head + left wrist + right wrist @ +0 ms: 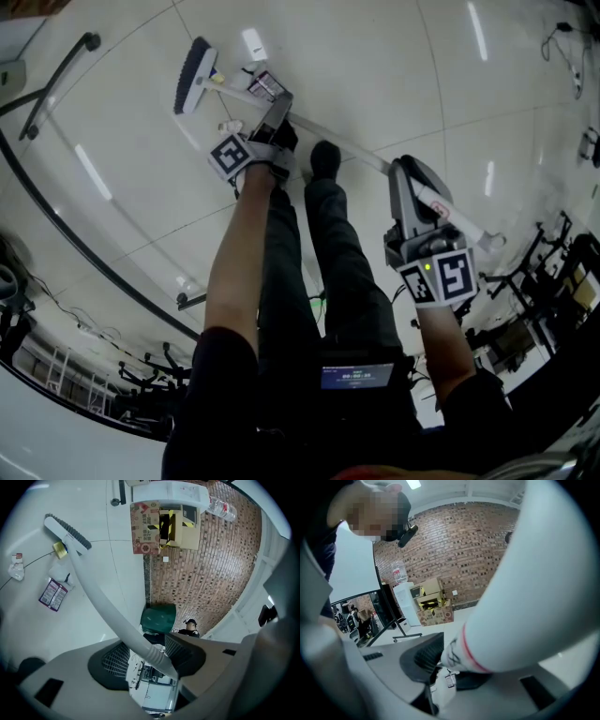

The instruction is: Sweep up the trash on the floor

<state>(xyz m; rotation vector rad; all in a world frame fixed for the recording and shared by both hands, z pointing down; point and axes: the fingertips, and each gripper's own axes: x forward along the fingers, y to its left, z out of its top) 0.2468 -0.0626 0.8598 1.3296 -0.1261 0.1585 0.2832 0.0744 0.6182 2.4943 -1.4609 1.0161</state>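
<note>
The person holds a broom (194, 75) with both grippers, and its long handle (356, 150) lies slanted over the floor (375, 56). It runs from the brush end far in front of the feet back to the person's right side. The left gripper (277, 105) is the nearer one to the brush. Its fingers (117, 660) are closed on the handle about halfway down, and the handle runs straight out from them to the brush. The right gripper (414, 187) is at the top end of the handle. Its fingers (424, 656) are closed on that end, right by a thin red stripe. The trash lies beside the brush, on the side away from the brick wall (211, 564) at the floor's edge. There are 3 bits: a small yellow roll (59, 550) just beside the brush, a flat packet (54, 594) near the handle, and a clear wrapper (16, 569) farther out. I think the next sweep has to pull the brush sideways across these bits.
</note>
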